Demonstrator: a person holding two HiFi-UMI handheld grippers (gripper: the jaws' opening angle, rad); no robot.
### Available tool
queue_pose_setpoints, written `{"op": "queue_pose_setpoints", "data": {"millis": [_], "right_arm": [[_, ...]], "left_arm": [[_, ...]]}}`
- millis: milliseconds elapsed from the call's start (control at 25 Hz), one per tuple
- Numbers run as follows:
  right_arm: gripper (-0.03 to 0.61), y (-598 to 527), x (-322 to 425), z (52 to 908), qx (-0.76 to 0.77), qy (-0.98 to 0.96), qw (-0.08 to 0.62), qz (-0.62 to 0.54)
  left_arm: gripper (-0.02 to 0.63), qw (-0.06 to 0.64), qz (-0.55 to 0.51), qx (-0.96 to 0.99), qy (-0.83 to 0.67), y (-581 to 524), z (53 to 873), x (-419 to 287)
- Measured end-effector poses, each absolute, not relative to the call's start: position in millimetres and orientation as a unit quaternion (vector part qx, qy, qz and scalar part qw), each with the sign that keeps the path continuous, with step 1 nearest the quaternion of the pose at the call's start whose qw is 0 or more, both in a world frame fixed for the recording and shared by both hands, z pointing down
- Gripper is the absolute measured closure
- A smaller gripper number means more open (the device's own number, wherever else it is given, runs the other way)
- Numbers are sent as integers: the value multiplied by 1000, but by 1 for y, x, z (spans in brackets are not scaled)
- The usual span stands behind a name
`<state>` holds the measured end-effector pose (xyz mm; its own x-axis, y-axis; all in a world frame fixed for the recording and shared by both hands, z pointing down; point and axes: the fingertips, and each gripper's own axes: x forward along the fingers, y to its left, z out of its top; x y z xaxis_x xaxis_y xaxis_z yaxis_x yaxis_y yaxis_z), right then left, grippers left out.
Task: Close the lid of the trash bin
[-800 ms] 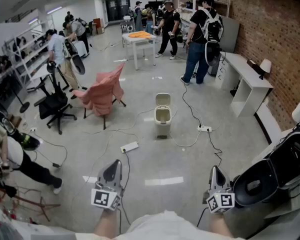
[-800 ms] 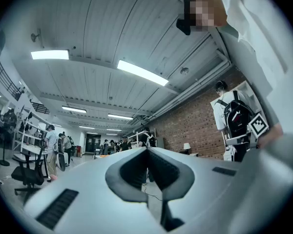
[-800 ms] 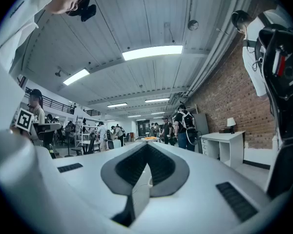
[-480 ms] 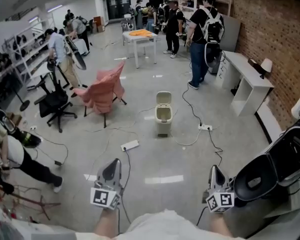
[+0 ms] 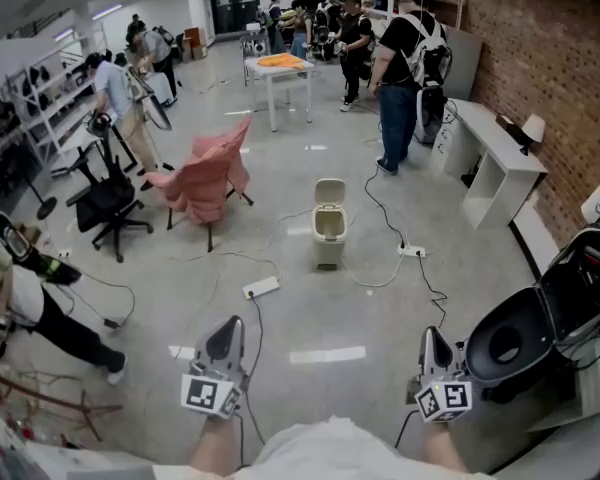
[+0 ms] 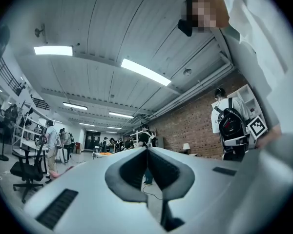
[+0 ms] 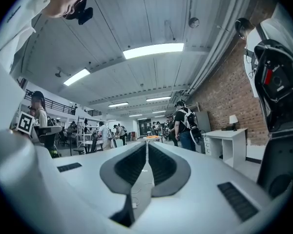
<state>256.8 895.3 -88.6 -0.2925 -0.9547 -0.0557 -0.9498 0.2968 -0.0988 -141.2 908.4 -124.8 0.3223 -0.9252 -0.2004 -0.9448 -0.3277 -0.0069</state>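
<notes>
Trash bin [image 5: 328, 230] stands on the floor [image 5: 320, 318] with its lid [image 5: 329, 190] raised. Left gripper [image 5: 223, 342] and right gripper [image 5: 435, 349] are both clenched, empty, well apart from it.

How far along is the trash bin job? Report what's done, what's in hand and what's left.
Done: nothing visible; the trash bin stands across the floor with its lid upright. In hand: the left gripper and right gripper are both shut and empty, well short of the bin. Left: reach the bin and push the lid down shut.
</notes>
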Motion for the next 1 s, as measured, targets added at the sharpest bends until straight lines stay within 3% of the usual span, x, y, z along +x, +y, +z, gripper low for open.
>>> {"op": "queue_pose_setpoints", "data": {"millis": [120,200,320,480,680,1000], "right_arm": [[485,896,244,-84,-583,810,50,-28],[401,896,235,-80,-585,809,42,-33],[294,897,224,-73,-586,809,28,-35],[198,896,211,-69,-584,811,8,-45],[144,888,200,-64,-575,817,-1,-52],[115,847,199,-53,-564,824,5,-54]], "left_arm": [[585,61,72,-816,570,908,-117,-151],[558,57,66,-819,566,907,-110,-159],[348,48,61,-824,561,904,-100,-169],[250,46,58,-820,568,900,-100,-177],[215,38,48,-818,572,892,-89,-184],[213,35,49,-820,569,857,-87,-179]]}}
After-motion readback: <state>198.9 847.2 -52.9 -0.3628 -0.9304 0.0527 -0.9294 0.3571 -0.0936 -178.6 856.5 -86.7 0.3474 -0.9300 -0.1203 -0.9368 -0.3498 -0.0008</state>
